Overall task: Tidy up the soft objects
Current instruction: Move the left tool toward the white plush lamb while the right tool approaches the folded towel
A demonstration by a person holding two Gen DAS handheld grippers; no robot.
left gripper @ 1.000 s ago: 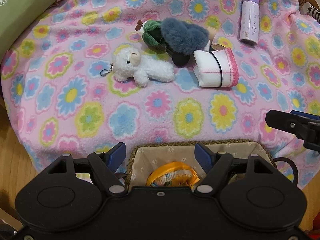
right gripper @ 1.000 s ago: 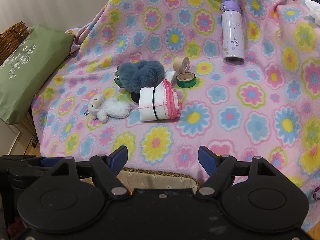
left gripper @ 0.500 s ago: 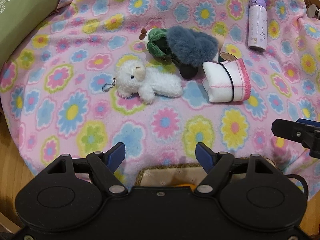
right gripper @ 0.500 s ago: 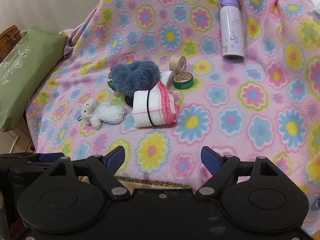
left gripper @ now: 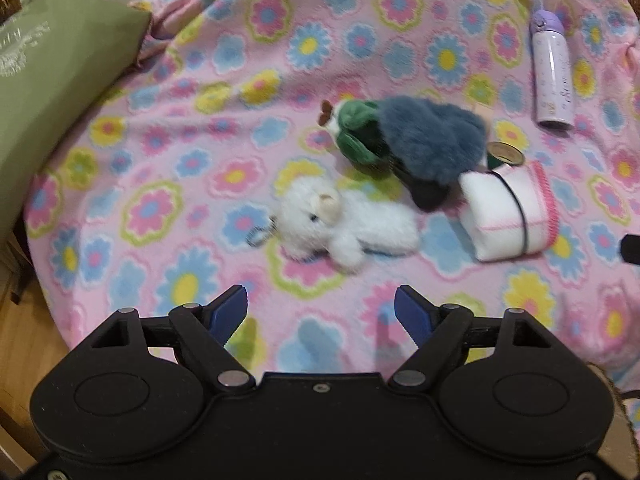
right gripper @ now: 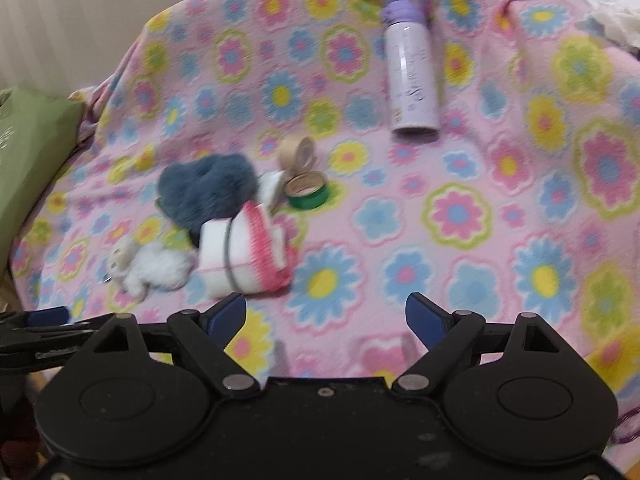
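A white plush lamb (left gripper: 344, 226) lies on the pink flowered blanket (left gripper: 200, 184), just ahead of my open, empty left gripper (left gripper: 320, 314). Behind it lie a green plush toy (left gripper: 352, 128) and a grey-blue furry piece (left gripper: 432, 140). A rolled white and pink towel (left gripper: 508, 216) with a black band lies to the right. In the right wrist view the lamb (right gripper: 152, 266), the furry piece (right gripper: 208, 192) and the towel (right gripper: 248, 256) lie ahead and left of my open, empty right gripper (right gripper: 326, 318).
A lilac bottle (right gripper: 410, 76) lies at the back. A beige tape roll (right gripper: 298, 154) and a green tape roll (right gripper: 308, 190) sit behind the towel. A green cushion (left gripper: 44, 92) is at the left. A basket rim (left gripper: 620, 408) shows at the lower right.
Both grippers have moved forward over the blanket toward the soft things. The basket with the orange item has dropped out of the left wrist view. Both stay open.
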